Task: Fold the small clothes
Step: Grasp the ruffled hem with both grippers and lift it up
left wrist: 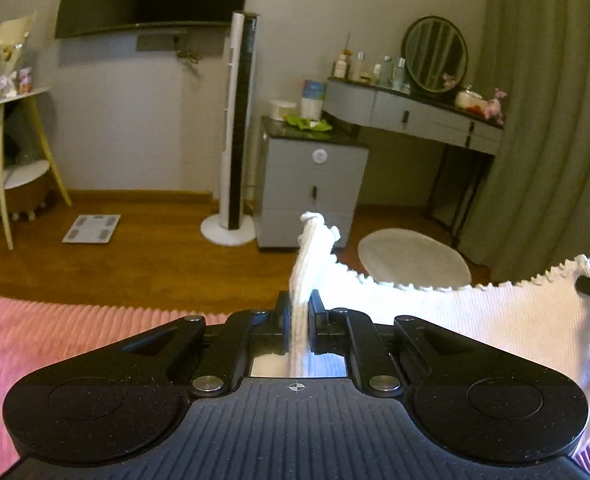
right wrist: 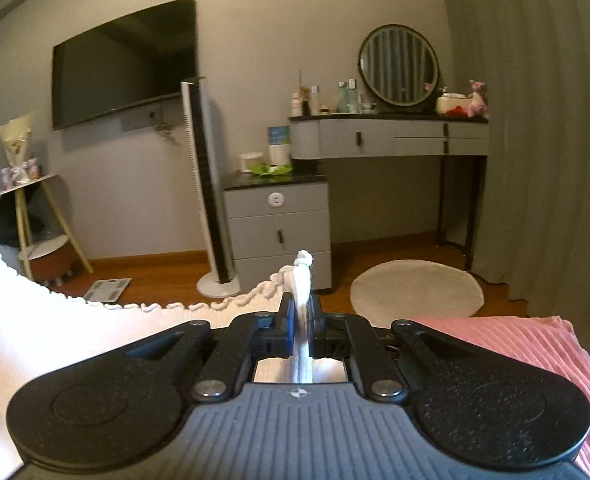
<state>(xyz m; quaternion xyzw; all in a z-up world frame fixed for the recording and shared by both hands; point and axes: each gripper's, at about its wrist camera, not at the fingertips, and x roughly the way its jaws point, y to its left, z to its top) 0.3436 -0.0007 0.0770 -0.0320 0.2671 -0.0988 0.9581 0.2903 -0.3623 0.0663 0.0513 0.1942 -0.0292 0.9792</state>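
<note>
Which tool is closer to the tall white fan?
Left. The left tool has the tall fan just left of straight ahead across the floor. The right tool sees it farther off to its left. Both grip the white garment.

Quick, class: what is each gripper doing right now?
Left gripper: shut on the white garment.
Right gripper: shut on the same garment.

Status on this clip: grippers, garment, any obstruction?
Left gripper shut on white garment. Right gripper shut on its other corner. Garment stretched between them above pink bedspread. Nothing in the way.
</note>
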